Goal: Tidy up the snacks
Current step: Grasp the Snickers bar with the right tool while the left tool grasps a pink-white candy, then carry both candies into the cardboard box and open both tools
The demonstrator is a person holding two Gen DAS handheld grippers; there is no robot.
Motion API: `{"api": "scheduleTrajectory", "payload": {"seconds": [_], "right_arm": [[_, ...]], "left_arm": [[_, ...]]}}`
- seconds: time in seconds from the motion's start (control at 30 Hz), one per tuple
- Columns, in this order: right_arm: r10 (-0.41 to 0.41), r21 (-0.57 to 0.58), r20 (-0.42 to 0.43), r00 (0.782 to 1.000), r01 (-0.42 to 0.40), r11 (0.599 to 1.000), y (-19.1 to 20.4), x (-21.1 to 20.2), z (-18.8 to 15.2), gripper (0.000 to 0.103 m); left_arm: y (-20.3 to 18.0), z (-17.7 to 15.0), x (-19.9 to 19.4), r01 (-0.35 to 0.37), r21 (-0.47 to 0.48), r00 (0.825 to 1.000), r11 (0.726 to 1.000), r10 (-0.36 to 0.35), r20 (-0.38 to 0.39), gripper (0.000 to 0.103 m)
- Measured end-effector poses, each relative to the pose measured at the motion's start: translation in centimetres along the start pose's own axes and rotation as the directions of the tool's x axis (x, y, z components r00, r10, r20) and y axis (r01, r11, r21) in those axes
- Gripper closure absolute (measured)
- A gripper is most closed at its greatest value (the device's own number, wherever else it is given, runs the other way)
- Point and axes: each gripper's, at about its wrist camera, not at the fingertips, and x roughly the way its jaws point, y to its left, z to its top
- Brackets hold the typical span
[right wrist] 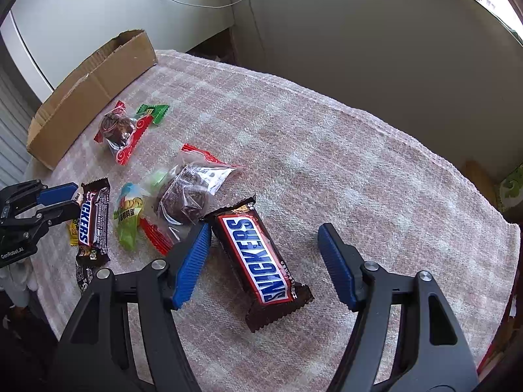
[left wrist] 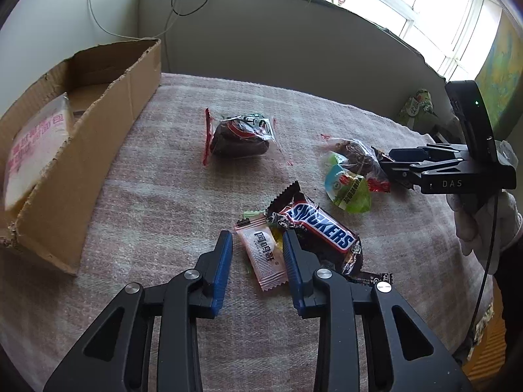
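**Both tongs poised over the snack pile**

The left tongs (left wrist: pixel 258 245) stand parted around a pink sachet (left wrist: pixel 264 256), their right blade touching a Snickers bar (left wrist: pixel 322 230) – it could be dragged along. The right tongs (right wrist: pixel 263 240), spread wide, straddle another Snickers (right wrist: pixel 260 261). The cardboard box (left wrist: pixel 85 150) waits at ten o'clock on the bench (left wrist: pixel 163 196).

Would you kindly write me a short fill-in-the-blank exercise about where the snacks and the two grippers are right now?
1. The right gripper hangs open over a chocolate bar whose wrapper reads ____.
2. The pads on both grippers' fingers are coloured ____.
3. The left gripper is open around a ____ candy packet.
4. The cardboard box already holds a pale packet with ____ lettering.

Missing words: Snickers; blue; pink; pink
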Motion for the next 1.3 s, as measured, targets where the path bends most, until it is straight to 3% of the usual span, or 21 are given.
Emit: {"api": "scheduleTrajectory", "payload": {"seconds": [0.07, 0.17, 0.37, 0.43, 1.07, 1.3], "right_arm": [[-0.017, -0.018, -0.001, 1.000, 0.017, 1.000, 0.3, 0.1, 0.0, 0.033], [-0.030, -0.038, -0.003, 1.000, 0.030, 0.999, 0.7, 0.2, -0.1, 0.039], [-0.058, -0.058, -0.007, 0.998, 0.057, 0.997, 1.2, 0.0, -0.1, 0.062], [-0.063, -0.056, -0.006, 0.998, 0.062, 0.996, 1.3, -0.2, -0.3, 0.073], [-0.096, -0.001, 0.050, 0.994, 0.096, 0.995, 2.0, -3.6, -1.3, 0.074], [-0.091, -0.016, 0.112, 0.990, 0.093, 0.996, 4.6, -6.8, -0.3, 0.074]], "left_arm": [[0.3, 0.0, 0.1, -0.017, 0.007, 1.000, 1.000, 0.017, -0.009, 0.079], [0.6, -0.1, -0.1, 0.009, -0.006, 1.000, 1.000, -0.009, -0.016, 0.080], [-0.6, 0.1, 0.3, -0.038, 0.072, 0.999, 0.997, 0.039, -0.021, 0.080], [-0.9, 0.2, 0.4, -0.043, 0.093, 0.999, 0.995, 0.045, -0.017, 0.085], [-0.3, -0.6, -2.1, -0.024, 0.054, 0.998, 0.998, 0.021, 0.059, 0.086], [0.6, -0.6, -4.8, -0.013, 0.030, 0.993, 0.999, 0.009, 0.121, 0.086]]}}
